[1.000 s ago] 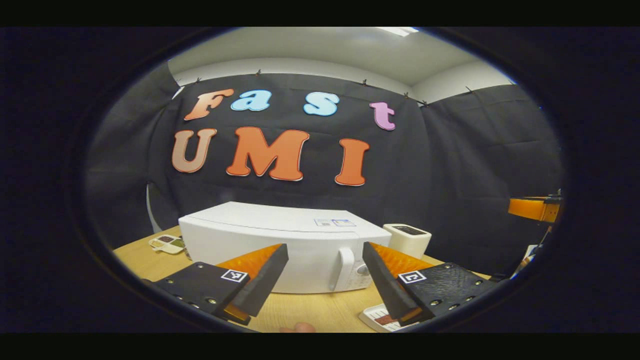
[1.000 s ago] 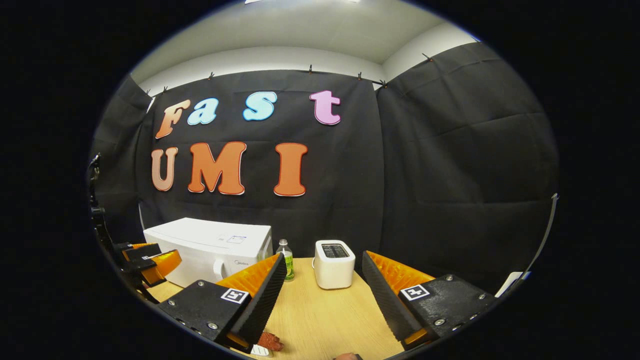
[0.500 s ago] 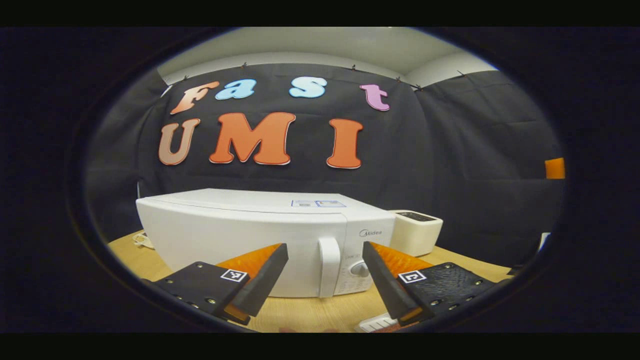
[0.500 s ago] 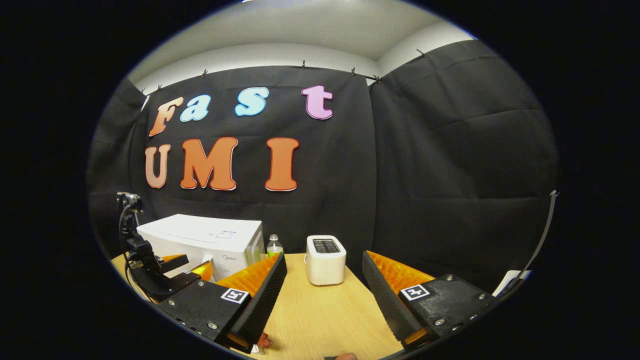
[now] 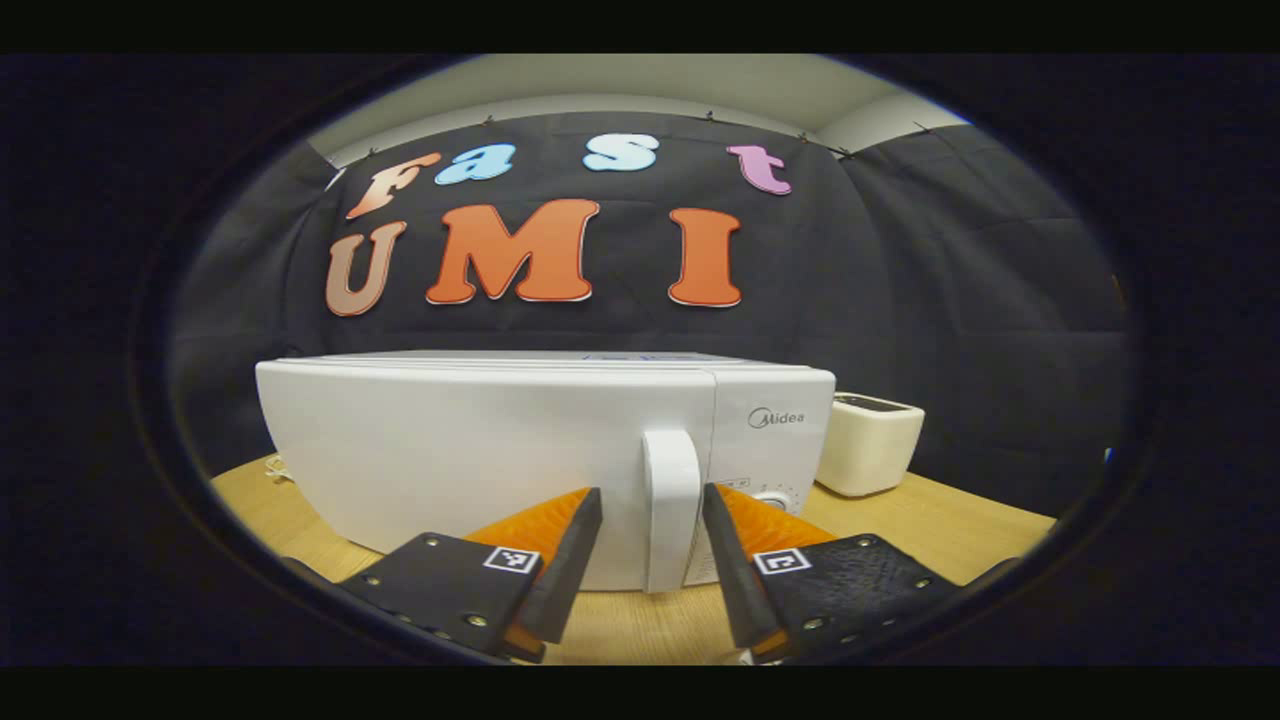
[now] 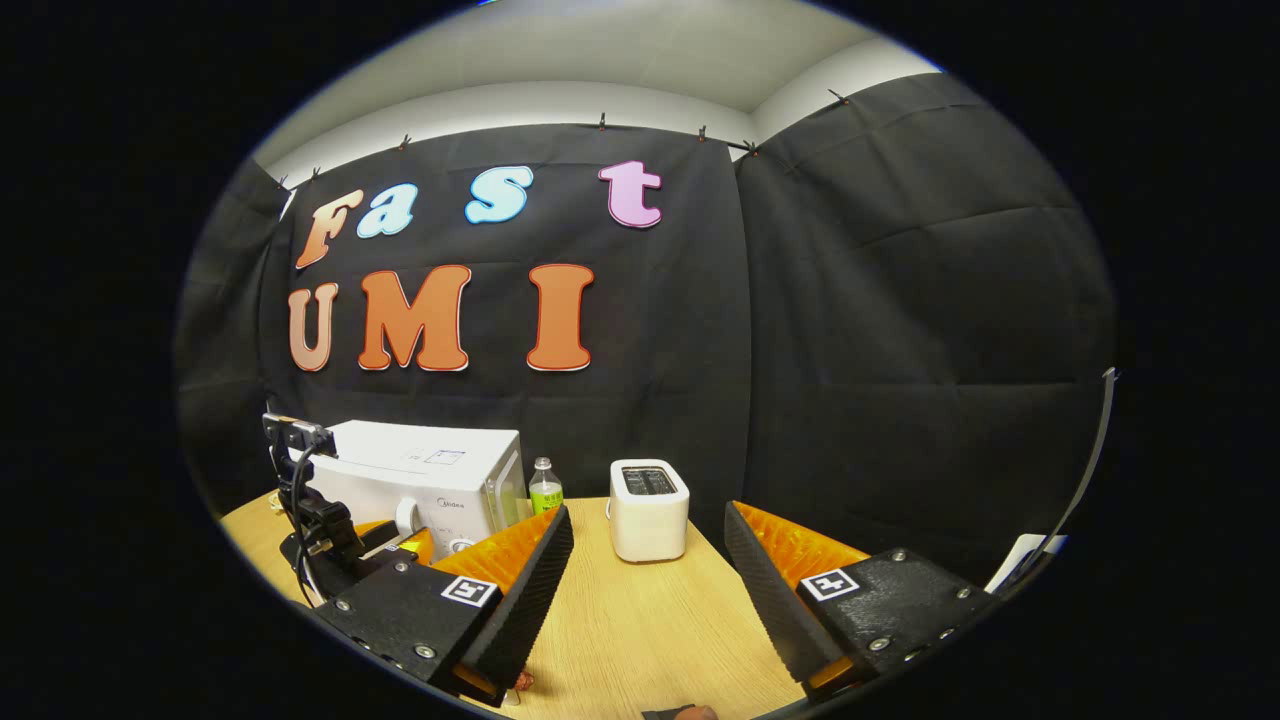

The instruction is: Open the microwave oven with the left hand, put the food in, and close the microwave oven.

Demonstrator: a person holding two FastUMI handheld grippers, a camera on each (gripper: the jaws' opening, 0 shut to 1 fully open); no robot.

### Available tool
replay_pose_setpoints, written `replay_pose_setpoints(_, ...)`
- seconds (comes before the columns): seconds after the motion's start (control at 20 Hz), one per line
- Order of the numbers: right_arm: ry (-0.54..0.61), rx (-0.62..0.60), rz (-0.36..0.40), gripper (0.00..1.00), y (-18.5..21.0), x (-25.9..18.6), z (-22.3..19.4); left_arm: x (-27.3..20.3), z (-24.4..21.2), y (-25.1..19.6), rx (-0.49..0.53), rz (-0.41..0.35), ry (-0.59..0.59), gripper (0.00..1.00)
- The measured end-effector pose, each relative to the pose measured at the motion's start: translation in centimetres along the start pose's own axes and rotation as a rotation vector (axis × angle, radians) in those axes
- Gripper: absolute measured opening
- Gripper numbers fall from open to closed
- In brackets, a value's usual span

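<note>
Left gripper was level with the microwave oven, fingers spread either side of the vertical door handle; I could not see either pad touching the handle, so I logged it as bracketed, not gripped; door was shut, flush with the control panel. The oven stood on the wooden table, the toaster just beside it on the far side, a small bottle between the two in the right gripper view.

Right gripper hung over bare table, jaws spread wide, holding nothing; a scrap of something reddish-brown showed at the table edge under my left-hand finger in that view; I judged it to be the food but it was too small and cut off to confirm; it was outside the oven in any case.

Step in hand, as I judged: closing on the handle, before the pull.

Risks noted: the handle looked smooth and rounded, so a shallow pinch near the fingertips could slip off as the latch resisted; the oven looked light and sat free on the table, so a straight pull might drag the whole box forward instead of releasing the door; the door would swing on an arc, so a pull that failed to follow it could twist the fingers off the handle; the swung door might foul my right gripper if I brought the food in too early.
</note>
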State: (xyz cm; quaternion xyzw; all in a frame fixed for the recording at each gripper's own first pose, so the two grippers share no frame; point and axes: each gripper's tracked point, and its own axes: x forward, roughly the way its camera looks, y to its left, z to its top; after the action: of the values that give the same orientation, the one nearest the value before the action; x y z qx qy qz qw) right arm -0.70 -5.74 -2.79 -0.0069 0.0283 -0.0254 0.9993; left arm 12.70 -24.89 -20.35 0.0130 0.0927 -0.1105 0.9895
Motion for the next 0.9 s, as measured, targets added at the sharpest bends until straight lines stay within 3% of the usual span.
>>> replay_pose_setpoints(0.1,-0.006,0.001,0.001,0.95,0.0,0.0,0.1,0.0,-0.5,-0.9,-0.033,-0.022,0.009,0.38)
replay_pose_setpoints(0.3,0.004,-0.004,0.017,0.95,0.3,-0.4,-0.5,-0.6,-0.5,-1.1,0.009,-0.044,-0.015,0.14)
replay_pose_setpoints(0.35,0.006,-0.006,0.015,0.95,0.2,-0.4,-0.7,-0.5,-0.9,-1.0,0.006,-0.058,0.000,0.20)
replay_pose_setpoints(0.45,0.007,-0.004,0.018,0.95,0.2,-0.5,-0.7,-0.8,-1.0,-1.2,-0.014,-0.080,0.017,0.12)
replay_pose_setpoints(0.5,0.009,-0.002,0.022,0.95,0.4,-0.4,-1.0,-0.9,-1.3,-1.3,-0.023,-0.087,0.032,0.18)
replay_pose_setpoints(0.65,0.015,-0.006,0.022,0.95,0.4,-0.3,-1.3,-1.4,-1.0,-1.2,-0.034,-0.105,0.049,0.17)
replay_pose_setpoints(0.8,0.012,-0.012,0.027,0.95,0.5,-0.3,-1.3,-2.2,-1.1,-0.9,-0.067,-0.119,0.054,0.13)
replay_pose_setpoints(0.9,0.012,-0.009,0.027,0.95,0.4,-0.2,-1.3,-2.0,-0.9,-0.9,-0.062,-0.117,0.034,0.04)
